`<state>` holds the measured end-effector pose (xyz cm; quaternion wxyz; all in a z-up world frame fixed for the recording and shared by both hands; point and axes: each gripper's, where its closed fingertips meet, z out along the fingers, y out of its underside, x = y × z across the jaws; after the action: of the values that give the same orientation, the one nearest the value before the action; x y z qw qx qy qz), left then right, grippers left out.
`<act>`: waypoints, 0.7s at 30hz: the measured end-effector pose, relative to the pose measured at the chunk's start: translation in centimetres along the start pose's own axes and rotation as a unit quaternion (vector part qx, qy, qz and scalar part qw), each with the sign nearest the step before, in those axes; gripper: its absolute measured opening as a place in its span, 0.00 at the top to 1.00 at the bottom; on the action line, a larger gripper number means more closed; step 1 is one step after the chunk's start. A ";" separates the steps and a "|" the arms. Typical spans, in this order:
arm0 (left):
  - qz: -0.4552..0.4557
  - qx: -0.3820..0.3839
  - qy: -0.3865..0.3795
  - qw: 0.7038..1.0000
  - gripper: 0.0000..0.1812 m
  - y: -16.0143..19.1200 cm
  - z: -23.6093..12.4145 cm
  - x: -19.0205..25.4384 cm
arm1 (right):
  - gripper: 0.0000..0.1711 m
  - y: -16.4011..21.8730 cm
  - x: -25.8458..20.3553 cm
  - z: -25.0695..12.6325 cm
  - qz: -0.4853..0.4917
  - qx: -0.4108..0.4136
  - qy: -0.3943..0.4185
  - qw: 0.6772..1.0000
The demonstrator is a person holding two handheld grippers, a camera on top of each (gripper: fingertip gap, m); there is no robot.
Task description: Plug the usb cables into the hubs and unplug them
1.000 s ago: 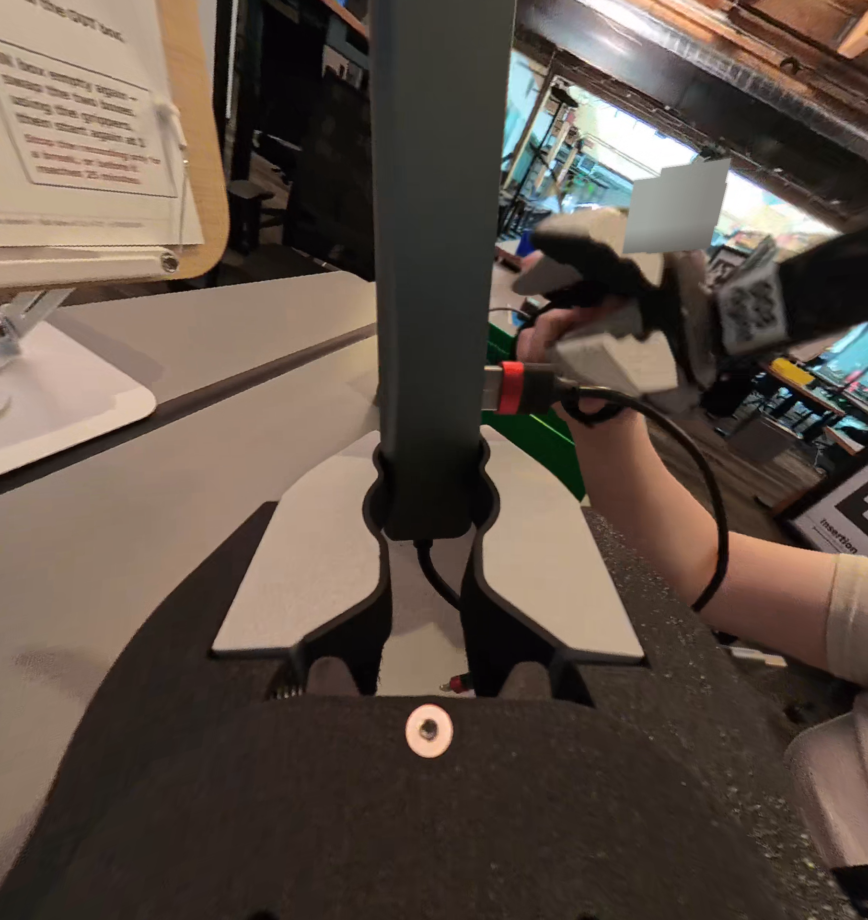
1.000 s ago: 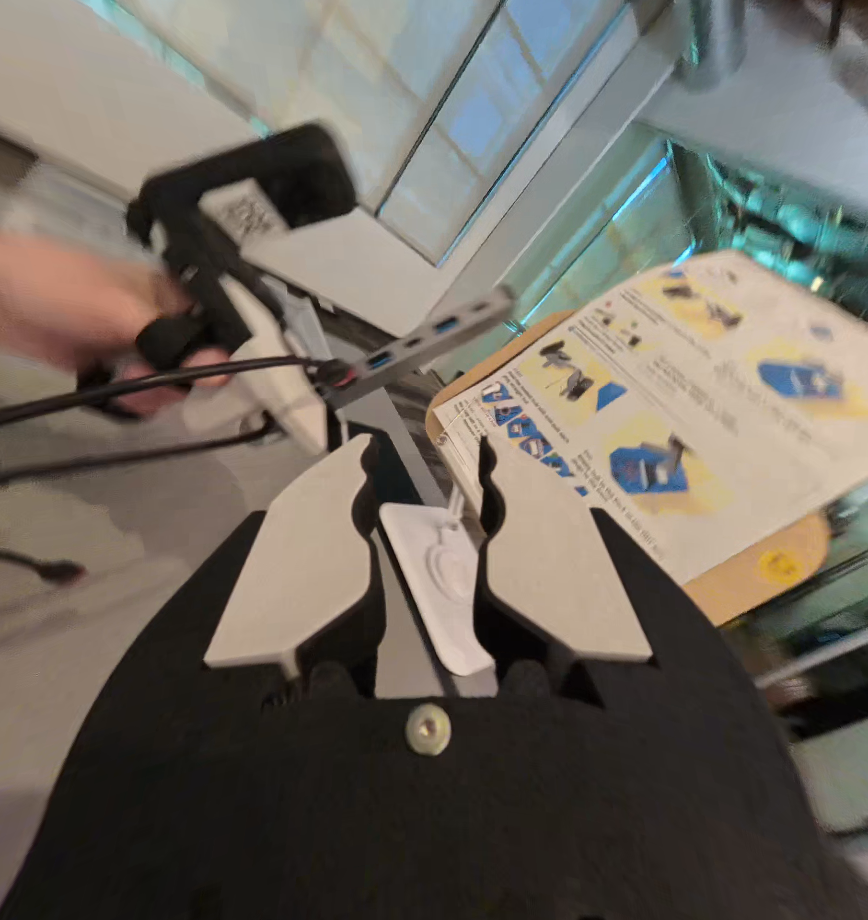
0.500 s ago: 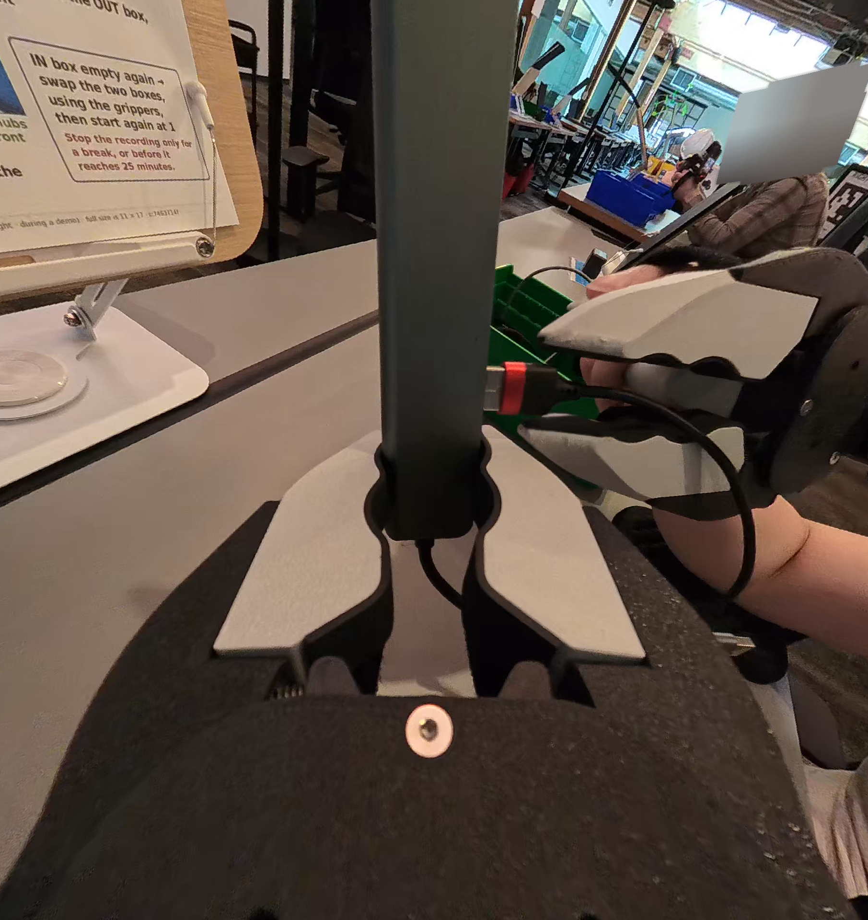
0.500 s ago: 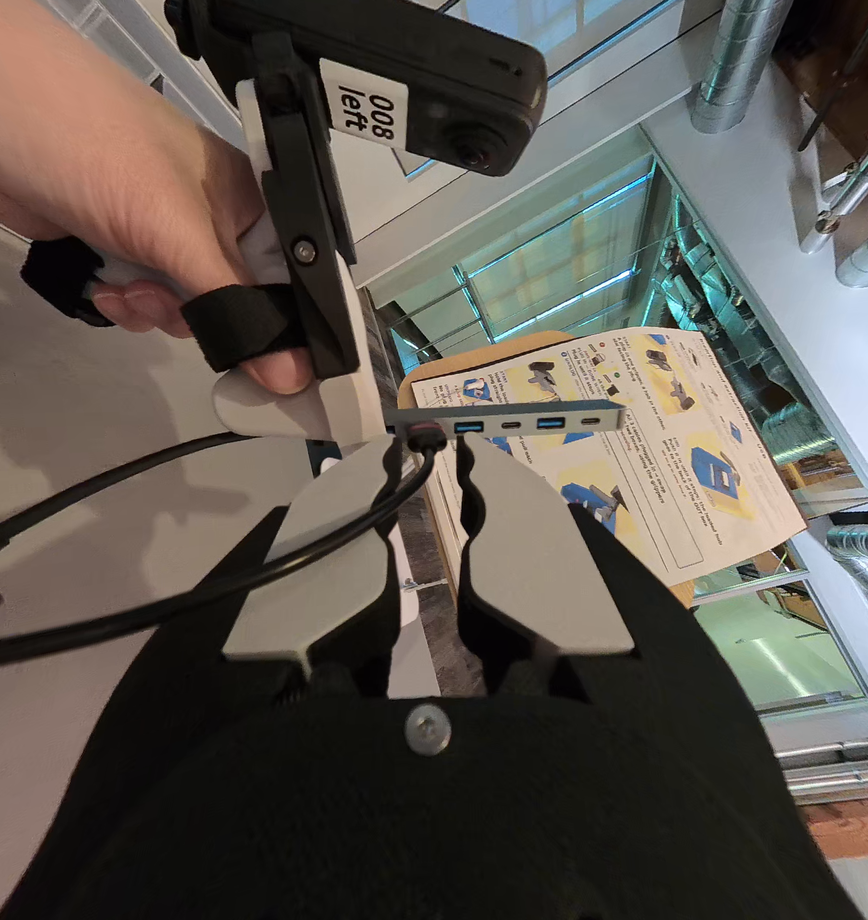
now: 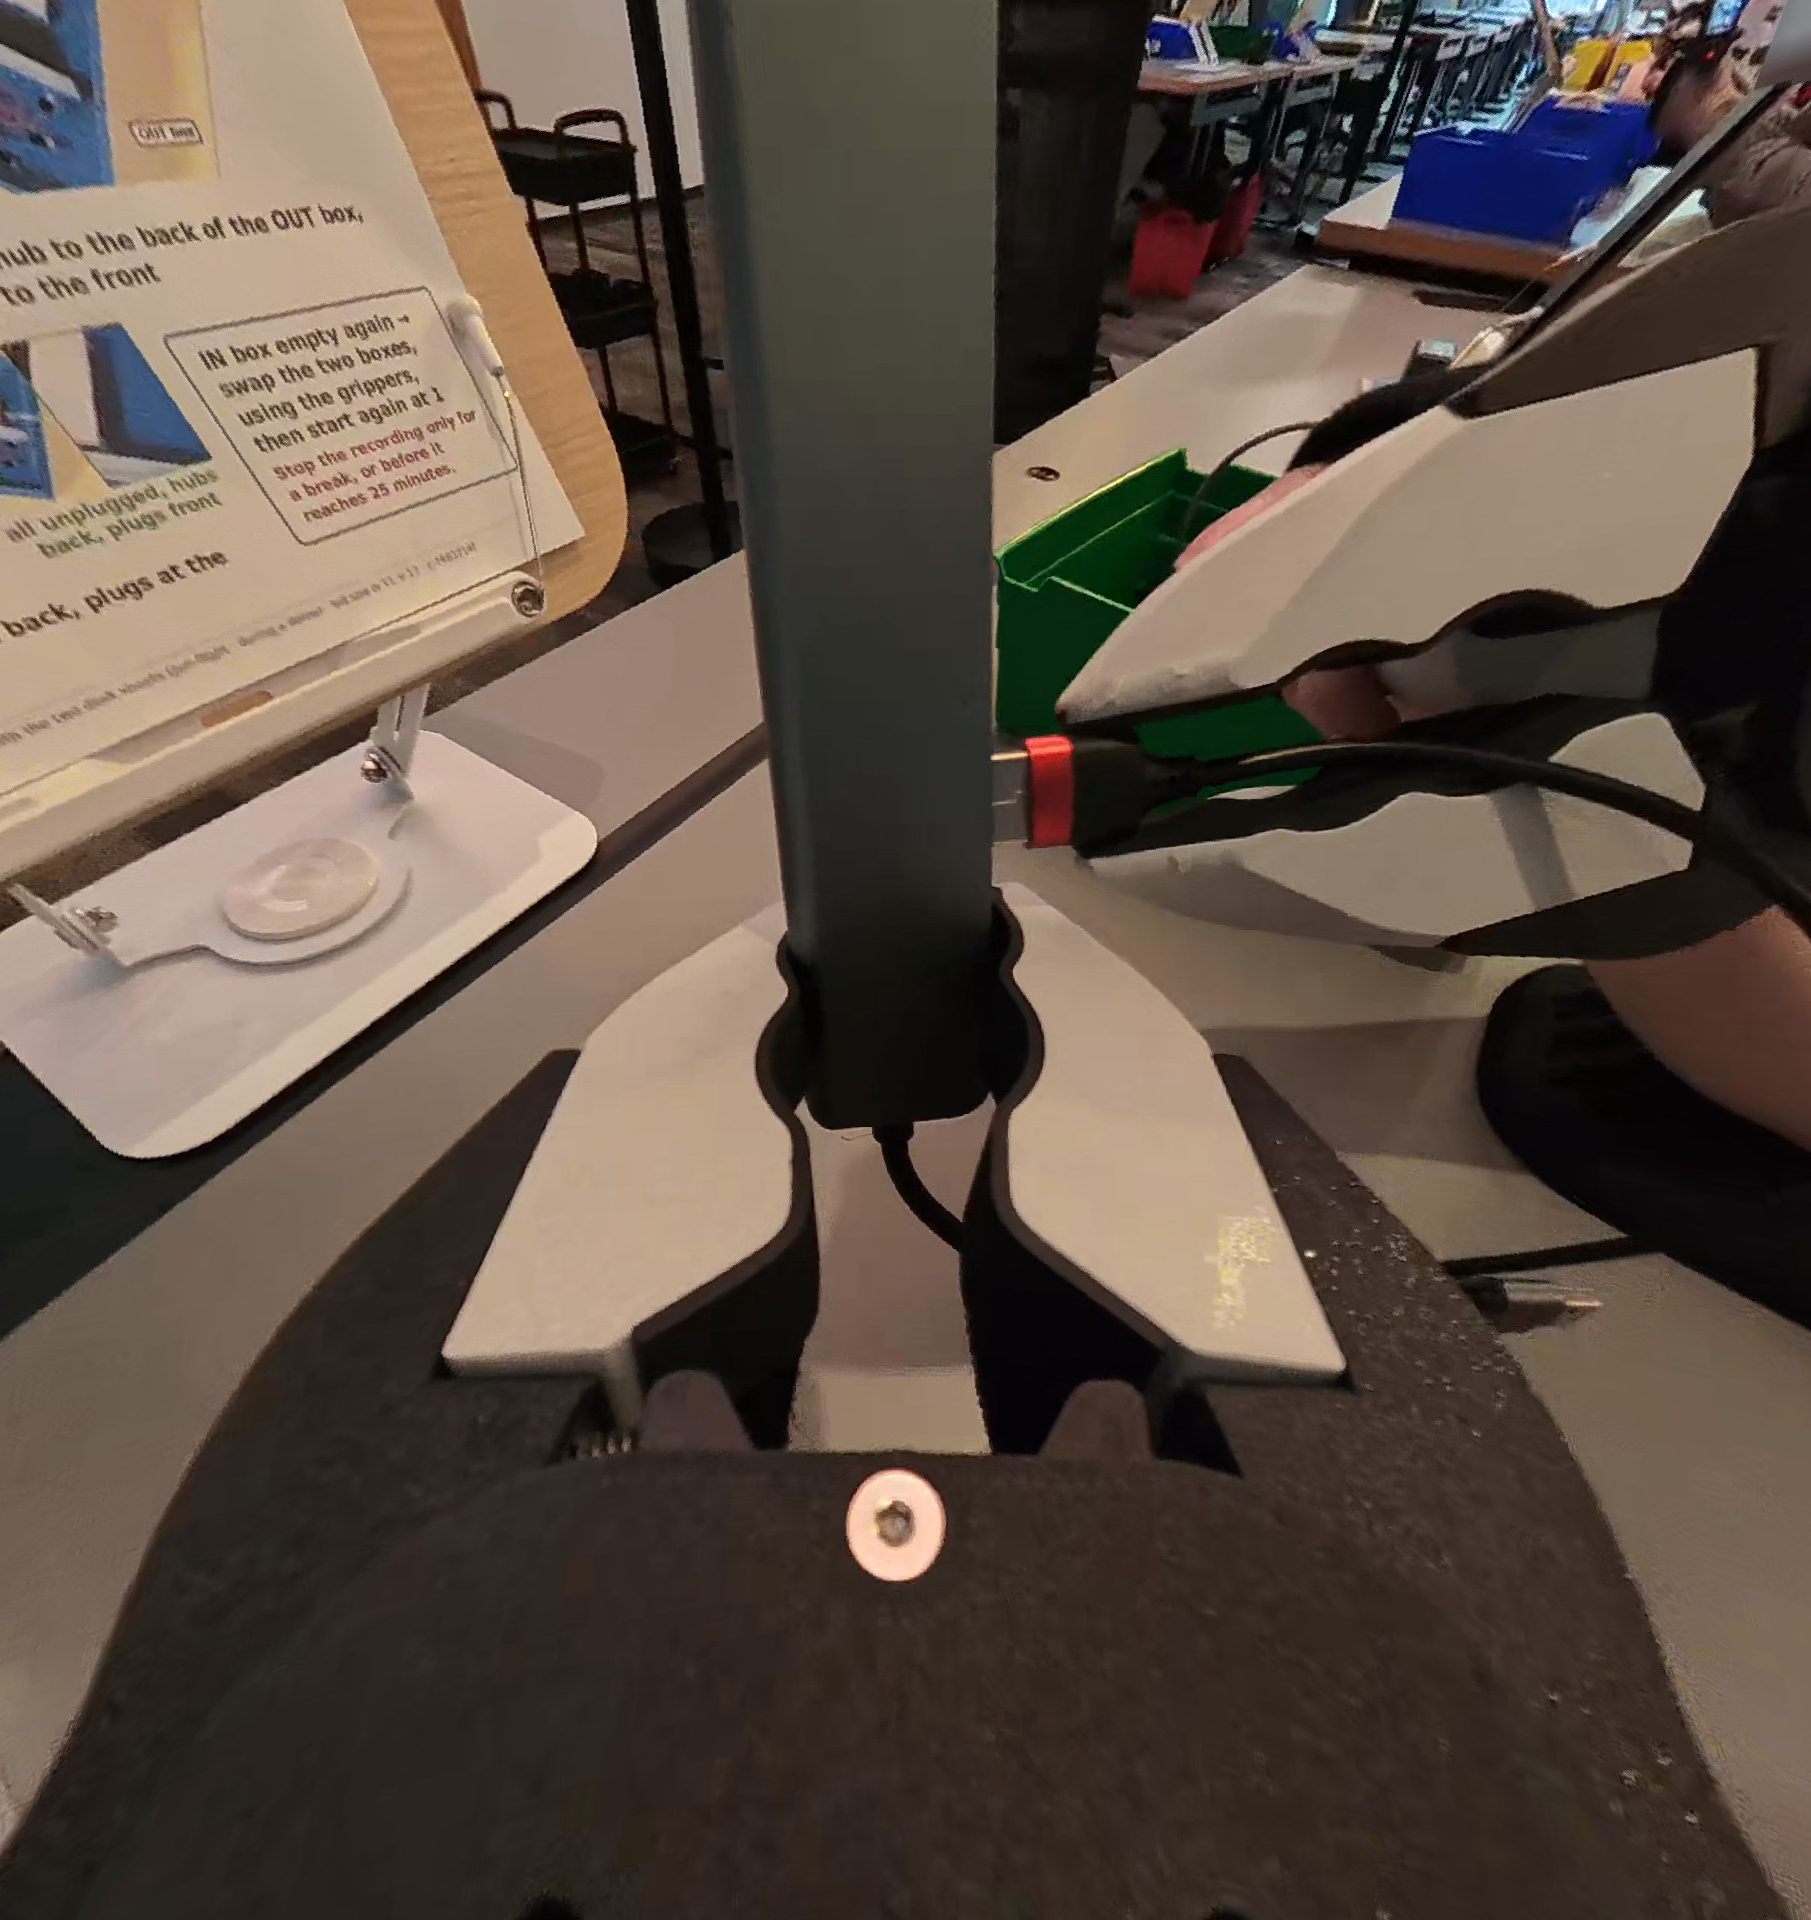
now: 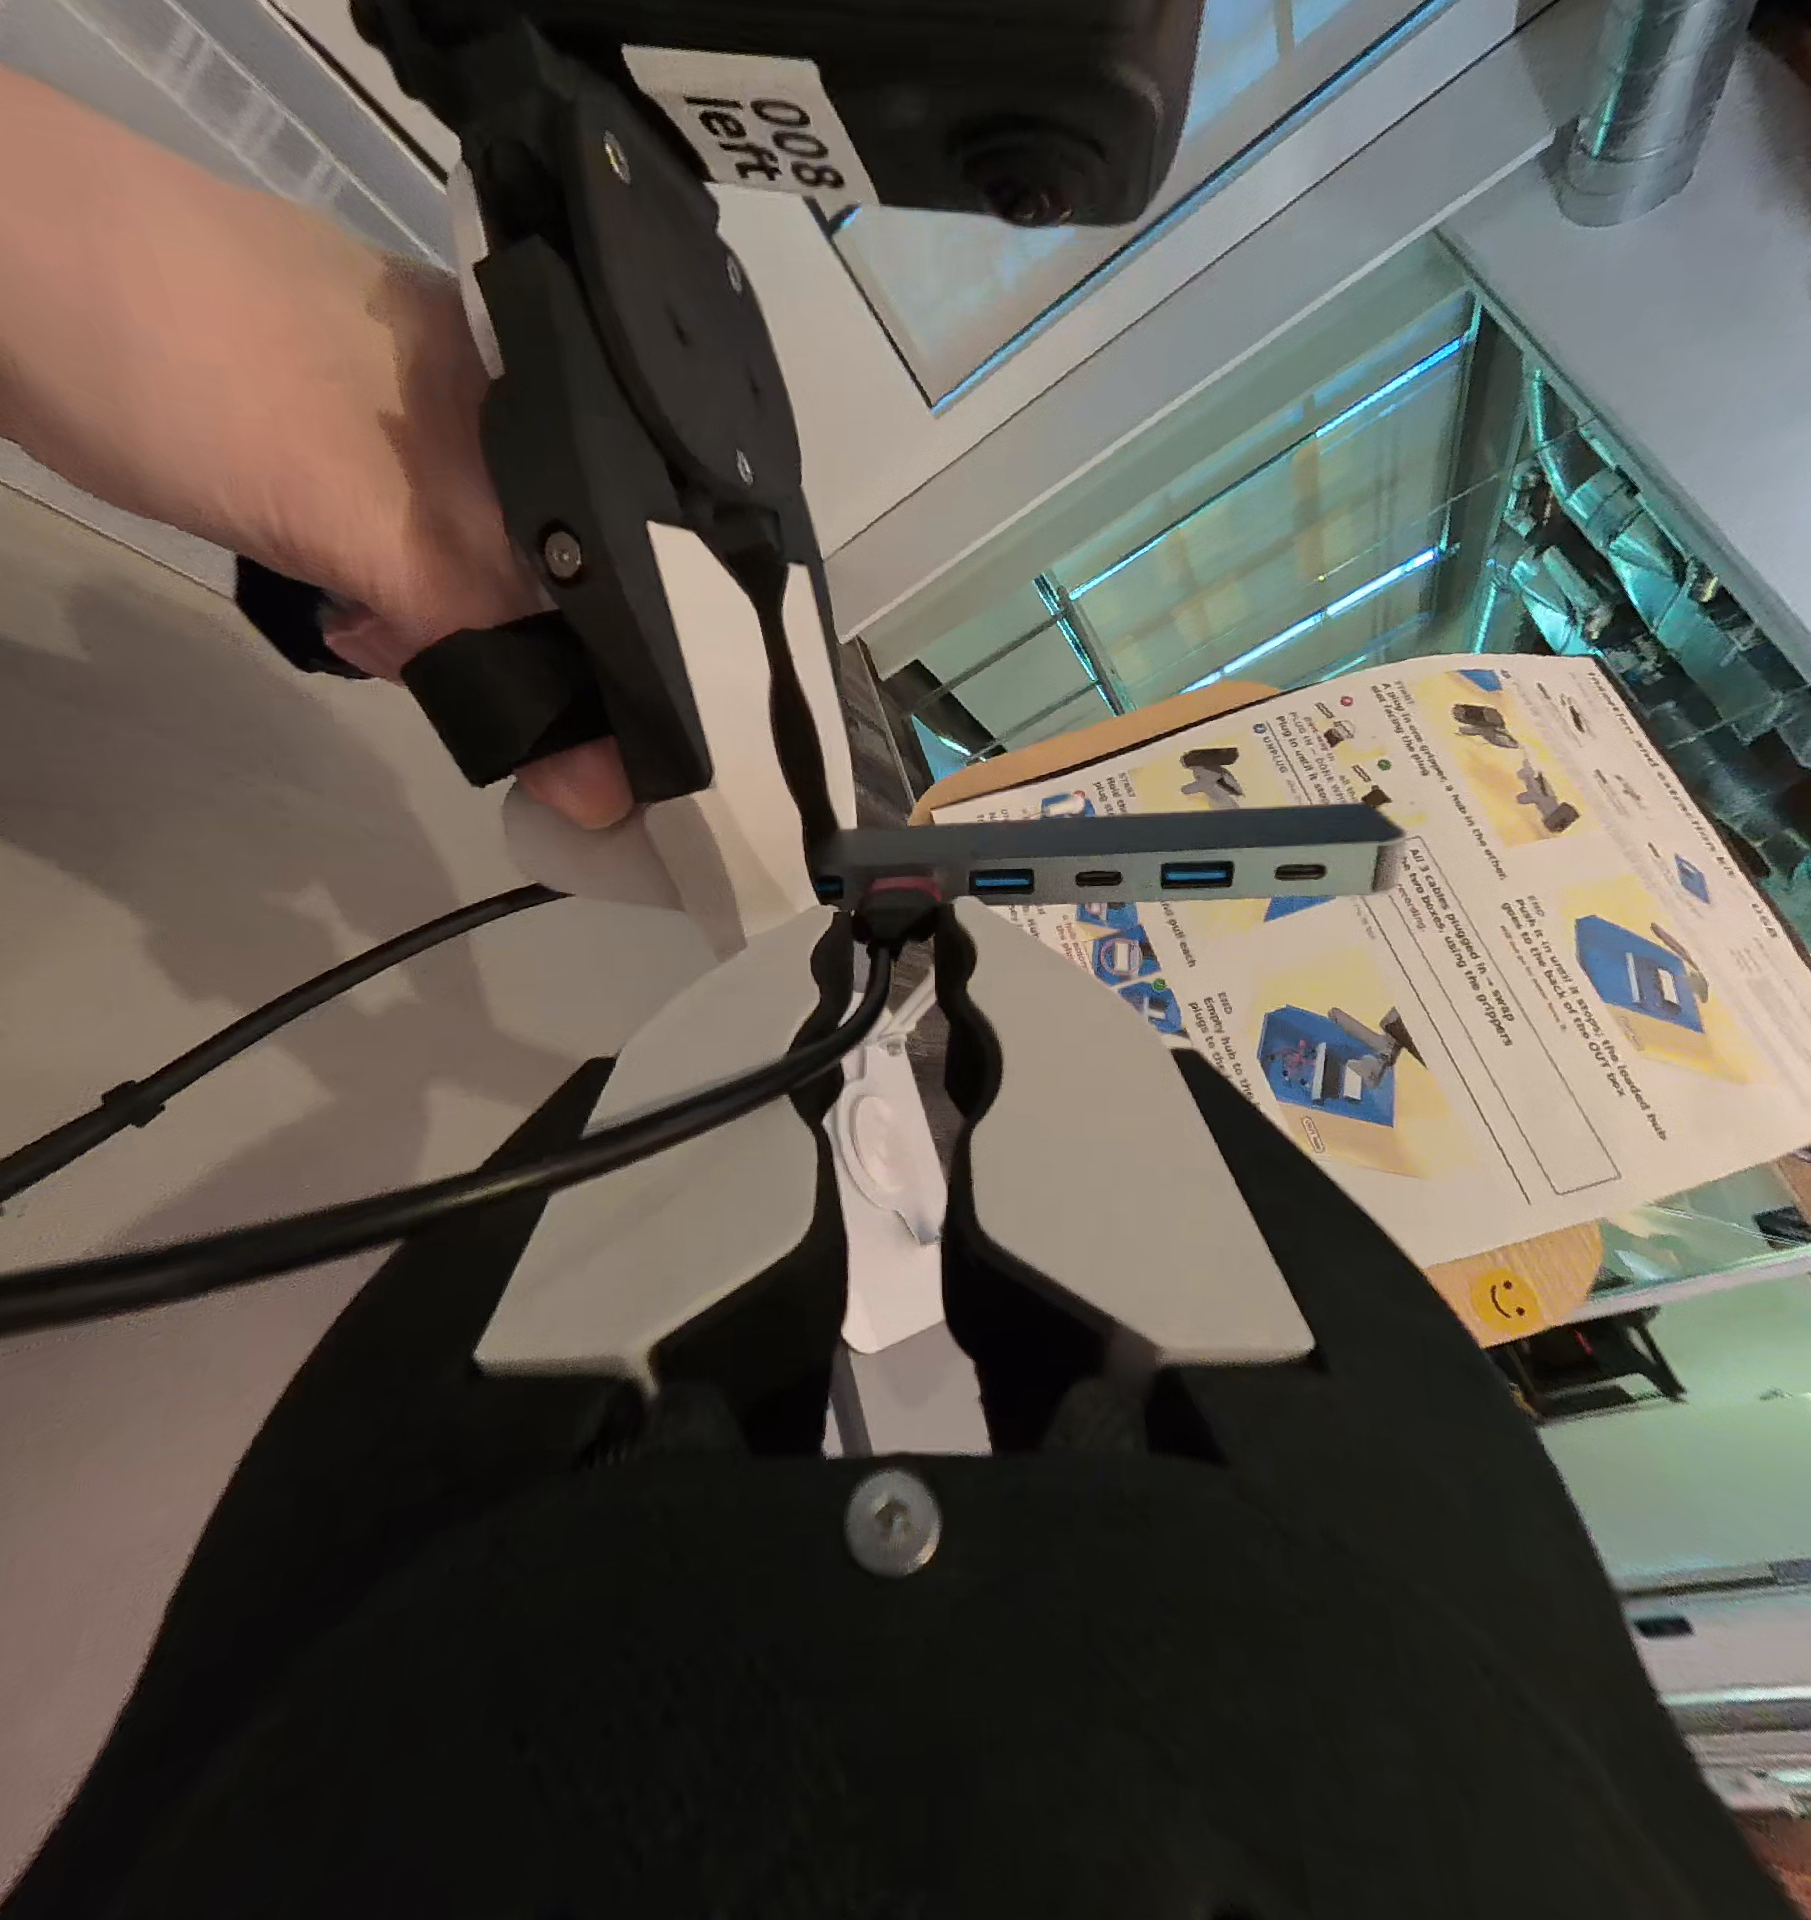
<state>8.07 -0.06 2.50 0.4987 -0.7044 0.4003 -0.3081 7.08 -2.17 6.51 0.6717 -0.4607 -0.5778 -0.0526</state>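
- Grey tabletop (image 5: 257,1299) runs under both grippers, with a workshop of benches and blue bins well beyond it.
- Nearest in the left wrist view, the left gripper (image 5: 896,1023) has its jaws clamped on the cable end of the slim dark-grey metal USB hub (image 5: 859,520), which stands upright with its long axis pointing away from the camera.
- Just to the hub's right, the black USB plug with a red collar (image 5: 1072,790) sits in a side port, a sliver of its metal shell showing at the port mouth.
- The right gripper (image 6: 885,920) is closed on the plug's body from the side, across the hub's axis; its black cable (image 6: 381,1216) trails off over one finger.
- In the right wrist view the plug occupies a port near the held end; two blue and two small oval ports farther along are empty.
- Behind stand a green plastic bin (image 5: 1098,592) and a wooden instruction board on a white stand (image 5: 288,416).
- Half a second ago the right jaws stood apart around the plug; now they grip it. My guess: the pull-out comes next, straight sideways.
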 end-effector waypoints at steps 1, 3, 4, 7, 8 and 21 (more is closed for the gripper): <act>0.002 -0.001 -0.001 1.000 0.84 -0.1 -0.1 0.1 | 0.90 -0.1 0.0 -0.1 0.005 0.004 -0.002 1.000; 0.009 -0.005 -0.014 1.000 0.84 -0.1 -0.1 0.0 | 0.91 -0.1 0.1 0.0 0.002 0.006 0.004 1.000; 0.006 -0.006 -0.018 1.000 0.84 -0.1 -0.2 -0.1 | 0.91 -0.1 0.1 0.0 -0.004 0.006 0.012 1.000; 0.003 -0.011 -0.030 0.999 0.84 0.0 -0.3 -0.3 | 0.91 -0.1 0.1 0.3 -0.007 0.004 0.030 1.000; 0.006 -0.017 -0.034 0.999 0.84 0.1 -0.3 -0.4 | 0.91 -0.1 0.1 0.4 -0.003 0.005 0.031 1.000; 0.072 -0.044 -0.068 0.994 0.82 0.3 -0.2 -0.1 | 0.91 0.6 0.1 0.0 0.005 0.006 0.010 1.000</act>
<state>7.79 -0.07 2.27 0.5141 -0.7142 0.4286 -0.2045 7.44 -1.80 6.28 0.6804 -0.4586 -0.5694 -0.0504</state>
